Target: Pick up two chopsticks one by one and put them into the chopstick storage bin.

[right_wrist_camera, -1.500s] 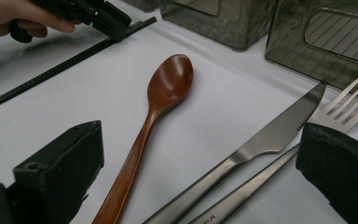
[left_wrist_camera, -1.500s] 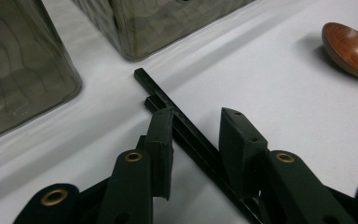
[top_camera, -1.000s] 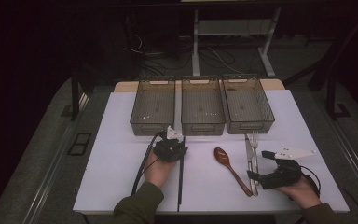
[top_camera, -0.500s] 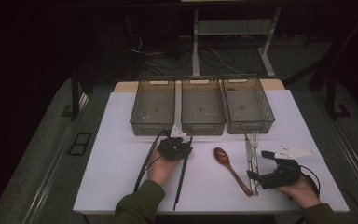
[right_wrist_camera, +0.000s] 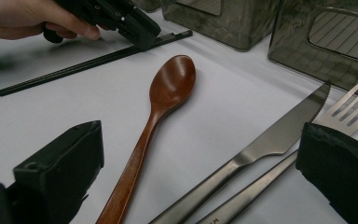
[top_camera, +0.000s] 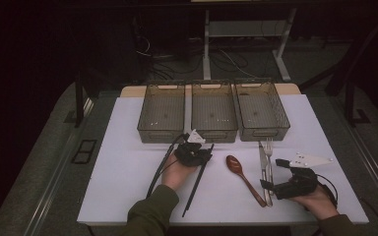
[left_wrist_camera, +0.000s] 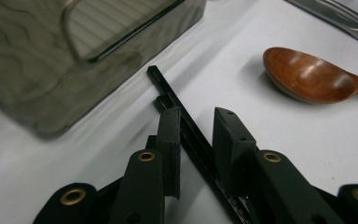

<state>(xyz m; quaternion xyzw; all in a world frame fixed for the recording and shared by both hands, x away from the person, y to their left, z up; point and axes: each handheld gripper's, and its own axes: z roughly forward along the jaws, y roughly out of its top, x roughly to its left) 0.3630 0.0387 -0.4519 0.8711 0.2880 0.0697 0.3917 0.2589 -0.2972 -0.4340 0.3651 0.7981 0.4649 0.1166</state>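
Note:
A pair of black chopsticks (top_camera: 197,182) lies slanted on the white table (top_camera: 128,172). My left gripper (top_camera: 202,147) is shut on their far end, just in front of the middle bin (top_camera: 214,133). In the left gripper view its pads (left_wrist_camera: 170,135) flank the chopsticks (left_wrist_camera: 172,98) near the tips. A brown wooden spoon (top_camera: 236,164) lies to the right, then a steel knife (top_camera: 262,162) and fork (top_camera: 269,157). My right gripper (top_camera: 270,187) rests open at their handle ends. Its wide-set jaws (right_wrist_camera: 200,140) straddle the spoon handle (right_wrist_camera: 135,158), knife (right_wrist_camera: 279,135) and fork (right_wrist_camera: 349,105).
Three empty smoky plastic bins stand side by side at the back: left (top_camera: 160,133), middle and right (top_camera: 263,132). A black cable (top_camera: 160,164) trails from the left gripper toward the person. Bare tabletop lies at the left and along the front edge.
My left gripper has moved right and a little toward the bins, and the far end of the chopsticks swung right with it. The right hand has stayed put.

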